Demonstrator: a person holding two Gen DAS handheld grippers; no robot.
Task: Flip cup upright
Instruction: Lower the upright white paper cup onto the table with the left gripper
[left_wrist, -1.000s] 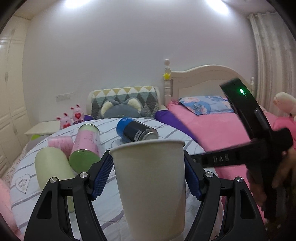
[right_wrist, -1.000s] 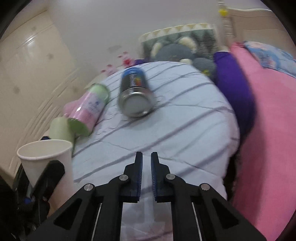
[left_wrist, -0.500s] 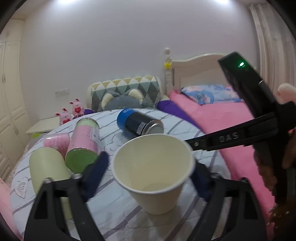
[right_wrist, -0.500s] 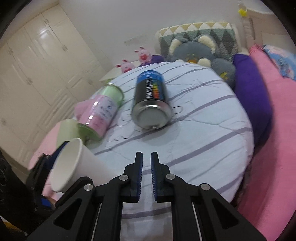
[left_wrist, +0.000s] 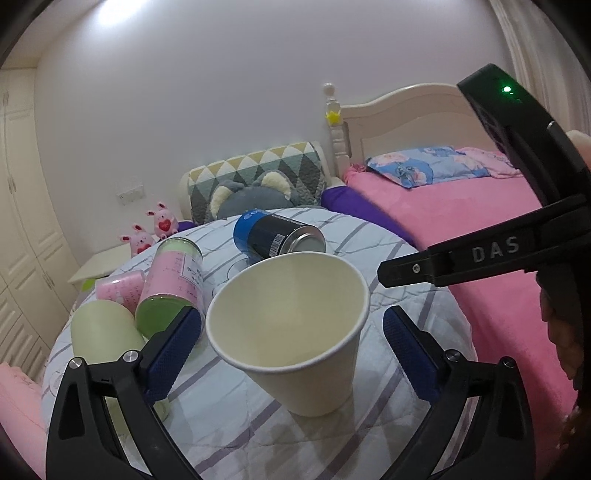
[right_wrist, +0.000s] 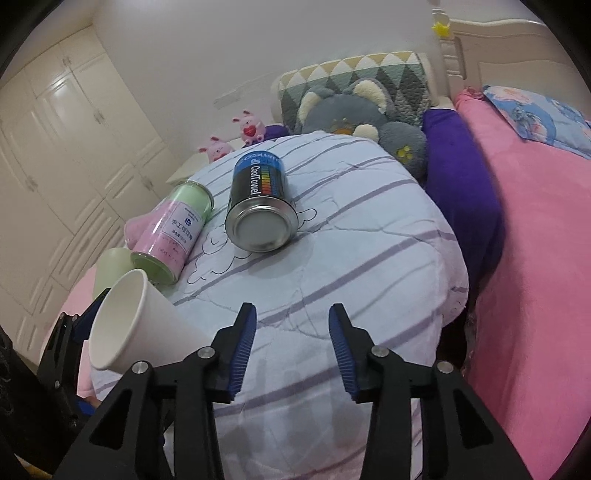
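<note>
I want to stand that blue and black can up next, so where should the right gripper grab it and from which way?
Grip the blue and black can across its round body near the middle, coming down from above with the right gripper, whose jaws stand open. It lies on its side on the striped cover, metal end toward the camera, so the curved sides are free; the pink and green canister lies apart to its left.

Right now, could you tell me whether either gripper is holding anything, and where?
Nothing is held: the white paper cup stands free between the open left jaws; the right jaws are open.
</note>
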